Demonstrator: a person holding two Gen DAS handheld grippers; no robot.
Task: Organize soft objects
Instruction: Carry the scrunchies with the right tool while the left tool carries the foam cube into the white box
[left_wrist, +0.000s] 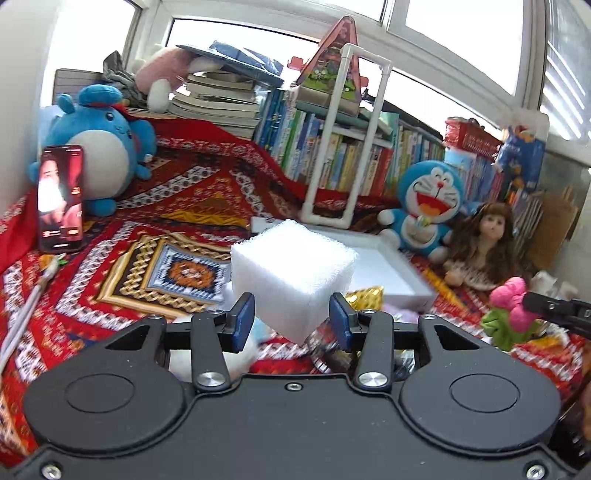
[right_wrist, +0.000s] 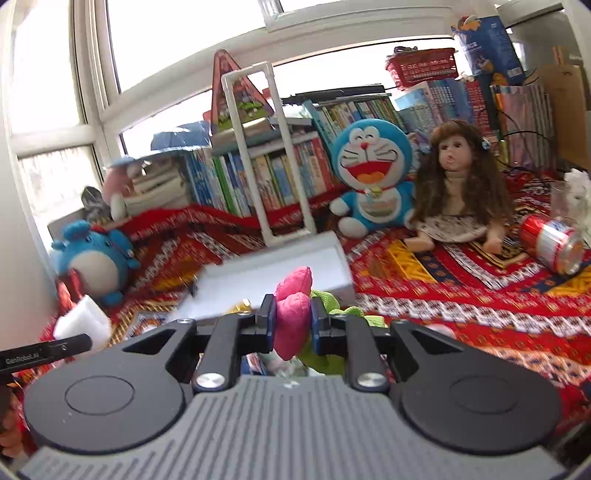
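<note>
My left gripper (left_wrist: 291, 321) is shut on a white foam cube (left_wrist: 291, 273) and holds it above the patterned cloth, just in front of a white tray (left_wrist: 388, 269). The cube also shows at the left of the right wrist view (right_wrist: 85, 321). My right gripper (right_wrist: 293, 325) is shut on a pink and green plush flower (right_wrist: 291, 321), held in front of the white tray (right_wrist: 280, 273). The flower also shows at the right of the left wrist view (left_wrist: 511, 310), with the right gripper's fingers (left_wrist: 554, 308) on it.
A red patterned cloth (left_wrist: 155, 236) covers the surface. A blue plush (left_wrist: 99, 147), a phone (left_wrist: 61, 199), a Doraemon plush (right_wrist: 373, 177), a doll (right_wrist: 458, 188) and a red can (right_wrist: 550, 243) ring the tray. A white pipe frame (right_wrist: 273, 155) and books (left_wrist: 332, 155) stand behind.
</note>
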